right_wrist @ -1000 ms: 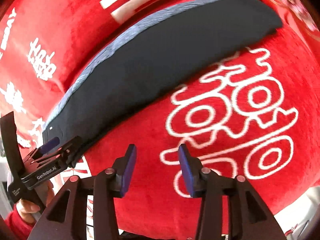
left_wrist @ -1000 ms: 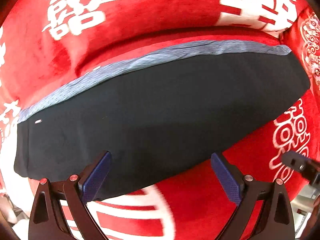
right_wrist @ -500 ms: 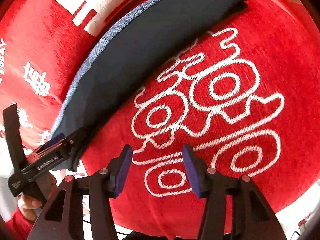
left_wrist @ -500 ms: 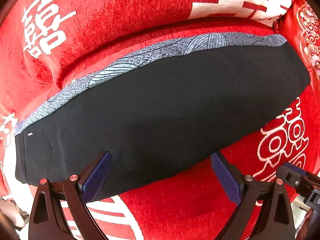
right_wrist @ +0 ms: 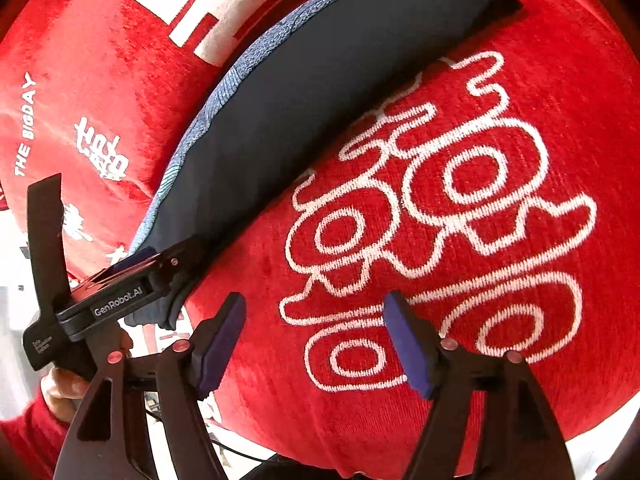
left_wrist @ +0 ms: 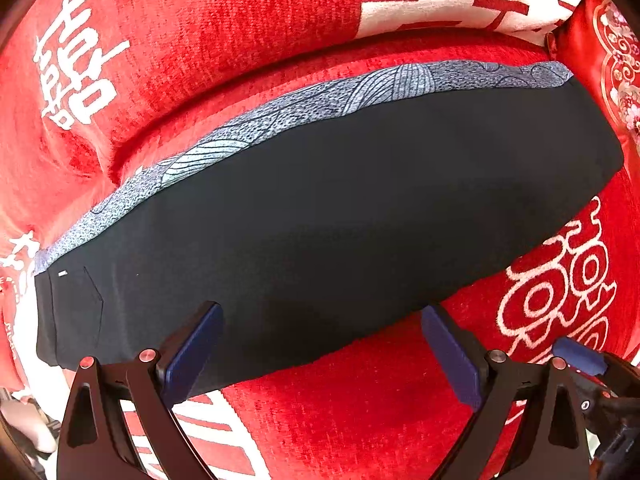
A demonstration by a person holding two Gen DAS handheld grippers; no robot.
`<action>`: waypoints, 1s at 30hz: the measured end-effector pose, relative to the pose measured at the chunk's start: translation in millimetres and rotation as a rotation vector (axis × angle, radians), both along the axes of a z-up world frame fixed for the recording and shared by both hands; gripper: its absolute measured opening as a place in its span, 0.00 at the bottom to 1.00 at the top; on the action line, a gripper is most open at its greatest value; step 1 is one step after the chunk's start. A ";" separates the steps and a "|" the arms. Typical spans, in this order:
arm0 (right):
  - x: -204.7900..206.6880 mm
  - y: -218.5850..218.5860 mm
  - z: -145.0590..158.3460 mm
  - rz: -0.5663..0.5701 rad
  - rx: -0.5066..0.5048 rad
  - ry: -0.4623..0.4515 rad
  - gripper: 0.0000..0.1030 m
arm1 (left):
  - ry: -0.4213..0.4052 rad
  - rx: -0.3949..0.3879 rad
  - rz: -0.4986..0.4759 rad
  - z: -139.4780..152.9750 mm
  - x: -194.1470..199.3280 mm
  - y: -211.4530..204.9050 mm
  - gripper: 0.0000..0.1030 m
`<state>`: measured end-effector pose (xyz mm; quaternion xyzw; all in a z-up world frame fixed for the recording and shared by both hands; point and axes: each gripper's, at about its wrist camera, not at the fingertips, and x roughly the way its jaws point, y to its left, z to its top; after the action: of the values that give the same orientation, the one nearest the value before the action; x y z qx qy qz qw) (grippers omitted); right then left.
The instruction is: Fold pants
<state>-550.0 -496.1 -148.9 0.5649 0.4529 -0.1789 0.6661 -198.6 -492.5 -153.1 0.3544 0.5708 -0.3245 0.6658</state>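
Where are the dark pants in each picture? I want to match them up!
Left wrist view: the pants stretch across the middle, from lower left to upper right, just beyond the open left tool.
Right wrist view: the pants run diagonally from lower left to the top.
Shared landmark: the white swirly symbol on the red blanket beside them.

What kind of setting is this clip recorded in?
Probably a home, on a sofa or bed. The dark pants lie flat on a plush red cover printed with white double-happiness characters, and a matching red cushion rises behind them. No table shows.
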 end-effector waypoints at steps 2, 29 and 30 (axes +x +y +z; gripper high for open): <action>-0.6 -3.3 -2.5 -0.017 0.020 -0.013 0.73 | -0.004 -0.002 0.000 2.3 -1.6 -4.2 0.97; 48.0 -215.1 11.6 -0.163 -0.312 0.127 0.35 | -0.079 -0.056 0.200 -27.6 85.2 -87.3 1.00; 41.3 -210.1 16.2 -0.169 -0.304 0.108 0.43 | -0.083 -0.054 0.194 -24.4 84.3 -86.6 1.00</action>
<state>-508.8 -706.2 -132.7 0.4831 0.4068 -0.3306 0.7013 -114.3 -579.1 -177.5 0.2926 0.5654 -0.2590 0.7264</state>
